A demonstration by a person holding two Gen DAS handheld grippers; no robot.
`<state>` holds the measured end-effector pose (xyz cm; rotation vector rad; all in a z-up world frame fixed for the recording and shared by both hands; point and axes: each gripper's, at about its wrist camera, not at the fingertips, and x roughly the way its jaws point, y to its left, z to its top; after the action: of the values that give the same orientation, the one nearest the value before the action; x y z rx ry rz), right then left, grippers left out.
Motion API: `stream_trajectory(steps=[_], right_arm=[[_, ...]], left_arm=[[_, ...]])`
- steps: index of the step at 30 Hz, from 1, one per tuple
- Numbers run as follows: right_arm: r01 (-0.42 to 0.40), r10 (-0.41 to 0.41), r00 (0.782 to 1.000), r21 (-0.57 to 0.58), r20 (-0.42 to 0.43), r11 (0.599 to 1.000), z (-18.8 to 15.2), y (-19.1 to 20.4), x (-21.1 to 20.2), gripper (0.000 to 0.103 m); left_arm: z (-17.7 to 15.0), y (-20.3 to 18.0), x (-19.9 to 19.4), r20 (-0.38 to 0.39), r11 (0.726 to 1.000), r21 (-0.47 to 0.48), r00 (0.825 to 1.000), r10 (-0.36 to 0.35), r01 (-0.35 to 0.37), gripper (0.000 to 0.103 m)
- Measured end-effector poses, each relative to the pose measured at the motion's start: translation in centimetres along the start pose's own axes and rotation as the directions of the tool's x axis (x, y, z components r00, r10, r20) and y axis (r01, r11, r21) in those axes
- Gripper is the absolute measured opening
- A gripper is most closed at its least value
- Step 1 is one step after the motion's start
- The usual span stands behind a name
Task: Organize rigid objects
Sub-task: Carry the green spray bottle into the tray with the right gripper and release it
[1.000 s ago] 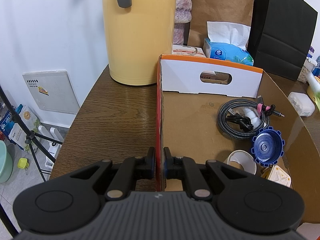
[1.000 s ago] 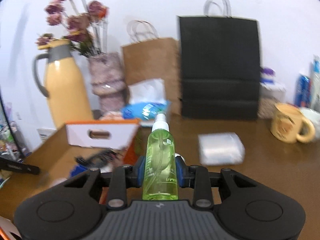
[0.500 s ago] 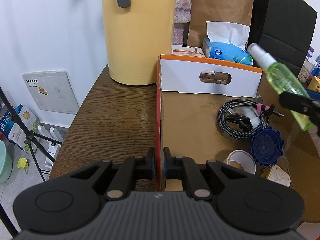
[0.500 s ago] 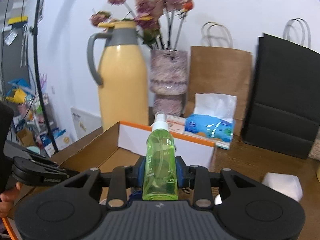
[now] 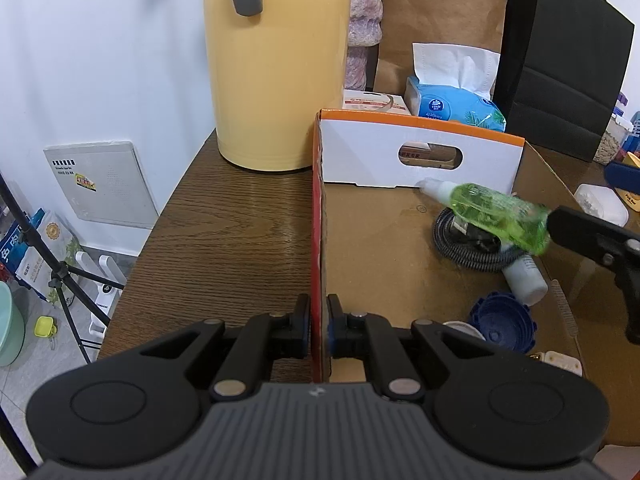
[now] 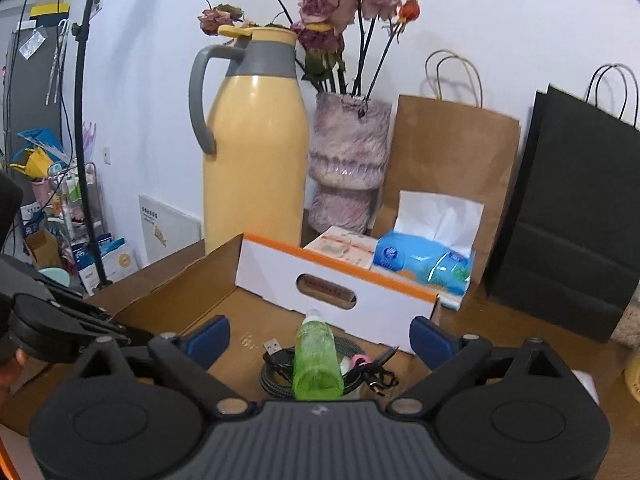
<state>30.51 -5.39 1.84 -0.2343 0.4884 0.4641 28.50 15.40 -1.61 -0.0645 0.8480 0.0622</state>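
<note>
A green spray bottle (image 5: 496, 214) lies tilted over a coiled braided cable (image 5: 468, 248) inside the open cardboard box (image 5: 384, 248); it also shows in the right wrist view (image 6: 318, 356). My right gripper (image 6: 320, 340) is wide open just behind the bottle, its blue pads (image 6: 208, 340) apart from it. My left gripper (image 5: 319, 320) is shut on the box's red left wall (image 5: 316, 216). A blue lid (image 5: 502, 326), a white bottle (image 5: 524, 280) and a tape roll lie in the box.
A yellow thermos jug (image 5: 276, 64) stands behind the box on the wooden table (image 5: 236, 240). A vase (image 6: 348, 168), tissue pack (image 6: 424, 260), brown paper bag (image 6: 452, 160) and black bag (image 6: 568, 216) line the back wall. A tripod leg (image 5: 60, 276) stands left of the table.
My right gripper moved down over the box, opened and let go of the green bottle, which now rests on the cable coil. The left gripper has not moved.
</note>
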Motion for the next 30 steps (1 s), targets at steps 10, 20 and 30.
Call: stream_trajectory(steps=[10,20,30], right_arm=[[-0.007,0.007,1.000,-0.001,0.011,1.000,-0.2,-0.2,-0.1,0.103],[0.057,-0.068,0.991,0.096,0.111,0.994,-0.6,-4.0,-2.3,0.103],[0.207,-0.226,0.969,0.169,0.105,0.964,-3.7,-9.4,-2.3,0.103]], left_arm=[[0.0,0.0,0.0,-0.001,1.000,0.000,1.000,-0.001,0.001,0.009],[0.0,0.0,0.0,-0.001,1.000,-0.001,1.000,-0.002,0.002,0.009],[-0.1,0.0,0.1,0.000,1.000,-0.002,1.000,0.000,0.000,0.009]])
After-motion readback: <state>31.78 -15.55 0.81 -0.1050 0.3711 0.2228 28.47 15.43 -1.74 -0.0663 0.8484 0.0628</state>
